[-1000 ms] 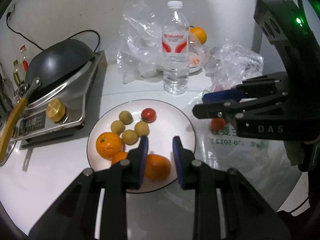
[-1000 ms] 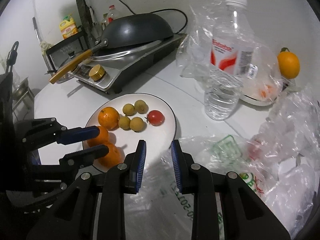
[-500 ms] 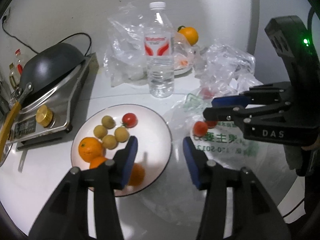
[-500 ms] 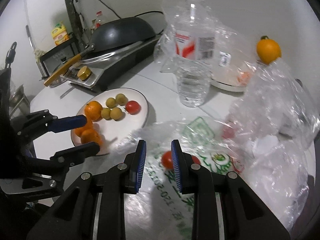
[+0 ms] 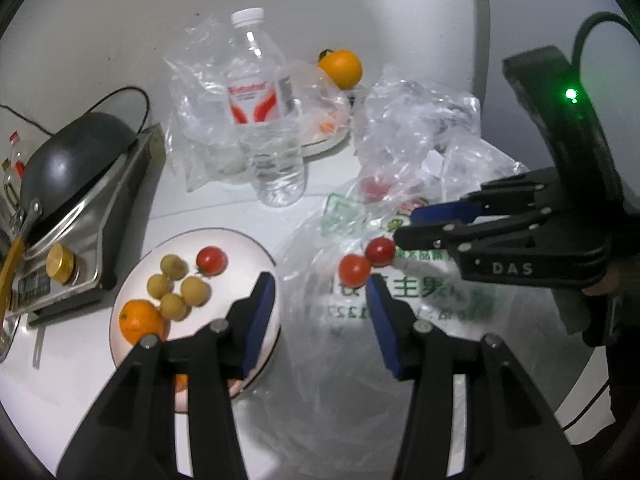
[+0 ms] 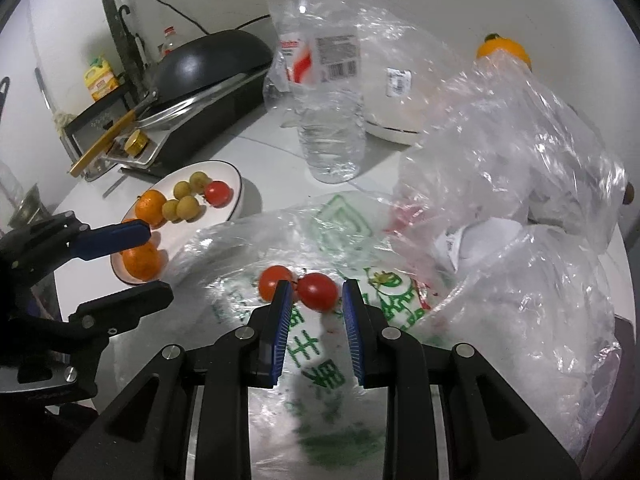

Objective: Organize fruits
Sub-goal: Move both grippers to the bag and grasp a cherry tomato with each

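White countertop spreads below; two cherry tomatoes (image 6: pixel 298 286) lie on a printed plastic bag (image 6: pixel 320 364). My right tongs (image 6: pixel 313 300) hover narrowly gapped, empty; my left tongs (image 5: pixel 322 304) released, hiding the plate's (image 5: pixel 256 248) near oranges (image 5: pixel 140 326).

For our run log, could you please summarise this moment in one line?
left gripper: jaws just opened, empty | right gripper: shut, near two tomatoes on bag | plate: fruit already placed

left claw (image 5: pixel 322 308): jaws apart, empty, tilted downward, just been opening | right claw (image 6: pixel 314 308): jaws narrow, nothing gripped, tilted downward, ahead-right of left claw
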The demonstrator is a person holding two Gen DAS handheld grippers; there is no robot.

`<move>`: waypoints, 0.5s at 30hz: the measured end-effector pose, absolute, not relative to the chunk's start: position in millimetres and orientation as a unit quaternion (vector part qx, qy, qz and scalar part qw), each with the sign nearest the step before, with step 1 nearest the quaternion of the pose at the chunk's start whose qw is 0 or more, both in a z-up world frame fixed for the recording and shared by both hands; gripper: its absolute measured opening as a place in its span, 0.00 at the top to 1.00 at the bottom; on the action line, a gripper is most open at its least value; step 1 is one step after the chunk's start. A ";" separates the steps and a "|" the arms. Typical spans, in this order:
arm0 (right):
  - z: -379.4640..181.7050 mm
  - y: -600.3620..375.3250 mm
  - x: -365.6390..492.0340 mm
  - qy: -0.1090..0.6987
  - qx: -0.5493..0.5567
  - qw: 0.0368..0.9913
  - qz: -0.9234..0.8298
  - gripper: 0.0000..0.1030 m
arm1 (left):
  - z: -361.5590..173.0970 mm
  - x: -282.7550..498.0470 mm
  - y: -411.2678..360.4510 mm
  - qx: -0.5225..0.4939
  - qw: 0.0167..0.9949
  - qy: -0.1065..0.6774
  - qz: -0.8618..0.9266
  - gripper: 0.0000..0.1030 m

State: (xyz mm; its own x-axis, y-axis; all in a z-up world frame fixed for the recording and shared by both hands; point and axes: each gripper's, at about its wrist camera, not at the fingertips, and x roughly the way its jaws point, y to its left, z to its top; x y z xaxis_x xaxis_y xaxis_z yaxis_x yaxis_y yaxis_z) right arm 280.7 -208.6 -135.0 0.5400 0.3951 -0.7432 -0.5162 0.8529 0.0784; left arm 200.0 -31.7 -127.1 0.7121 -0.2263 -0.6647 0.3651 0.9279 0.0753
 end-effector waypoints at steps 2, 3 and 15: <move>-138.8 -211.6 285.0 0.407 -0.068 0.873 0.262 0.73 | -128.4 203.5 -37.4 0.104 0.918 0.345 -0.164 0.53; -139.7 -211.2 286.2 0.408 -0.066 0.871 0.264 0.73 | -129.2 204.7 -39.9 0.106 0.917 0.346 -0.165 0.53; -155.1 -205.5 304.9 0.431 -0.055 0.853 0.289 0.67 | -144.0 220.7 -57.8 0.113 0.909 0.364 -0.167 0.53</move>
